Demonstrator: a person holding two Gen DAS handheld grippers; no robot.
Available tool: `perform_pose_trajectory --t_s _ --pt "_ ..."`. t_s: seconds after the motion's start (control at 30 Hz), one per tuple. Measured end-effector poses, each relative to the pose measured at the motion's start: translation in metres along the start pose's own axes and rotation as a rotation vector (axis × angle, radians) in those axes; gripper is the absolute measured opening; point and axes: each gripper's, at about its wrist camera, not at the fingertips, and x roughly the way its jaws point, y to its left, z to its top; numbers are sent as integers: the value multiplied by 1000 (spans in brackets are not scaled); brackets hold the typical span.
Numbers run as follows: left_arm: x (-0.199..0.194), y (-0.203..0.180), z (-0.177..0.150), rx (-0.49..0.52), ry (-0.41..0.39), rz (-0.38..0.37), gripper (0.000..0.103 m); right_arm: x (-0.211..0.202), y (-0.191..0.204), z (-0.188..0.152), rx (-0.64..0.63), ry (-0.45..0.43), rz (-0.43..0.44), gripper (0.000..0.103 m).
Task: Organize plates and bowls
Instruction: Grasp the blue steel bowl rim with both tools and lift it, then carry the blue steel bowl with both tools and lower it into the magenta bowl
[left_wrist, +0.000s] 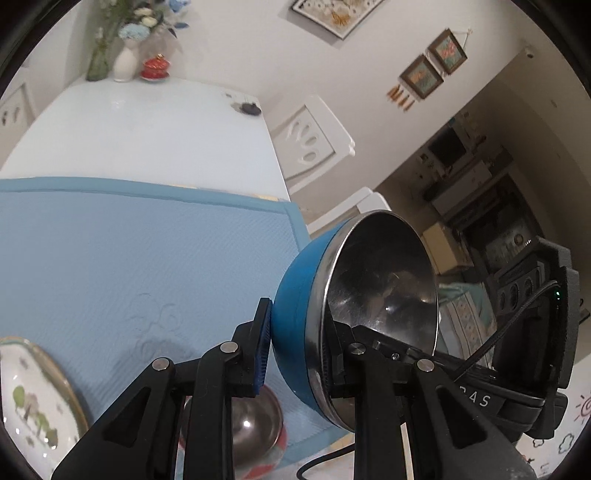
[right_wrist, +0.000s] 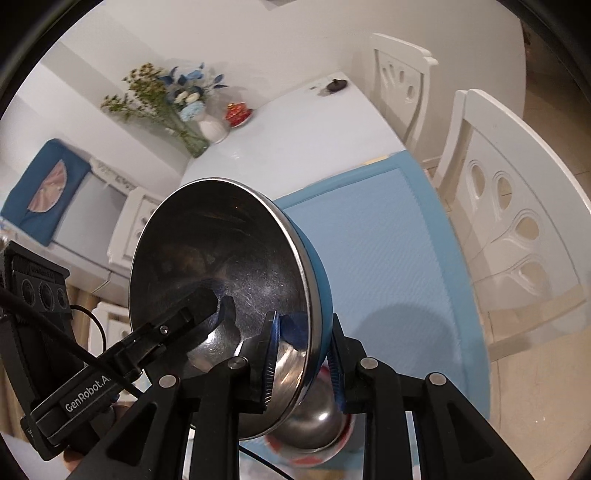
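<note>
Both grippers, left and right, pinch the blue steel-lined bowl rim opposite each other, fingers nearly closed, steadying it above the desk.

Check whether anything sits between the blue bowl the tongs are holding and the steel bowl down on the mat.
Nothing visible does. The blue bowl hangs tilted in both tongs, left and right. The steel bowl sits directly below with open air between them.

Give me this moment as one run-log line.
left tool: shut on blue bowl rim | right tool: shut on opposite rim | bowl: tilted, above blue mat | second bowl: on mat below
</note>
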Motion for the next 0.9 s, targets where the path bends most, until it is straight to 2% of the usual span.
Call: perform_pose_trajectory --t_s 0.17,0.4,0.6,0.9 --pt "-22 2 -18 -15 -18 9 19 -10 13 -14 -2 23 27 24" --pt "-22 18 -42 -69 12 10 19 -5 21 -40 -27 71 10 24" --pt "-14 38 -68 -154 75 -27 19 8 15 -59 -32 126 -1 24" --pt "5 59 -105 -231 159 -40 19 35 -2 -86 -58 228 -46 24"
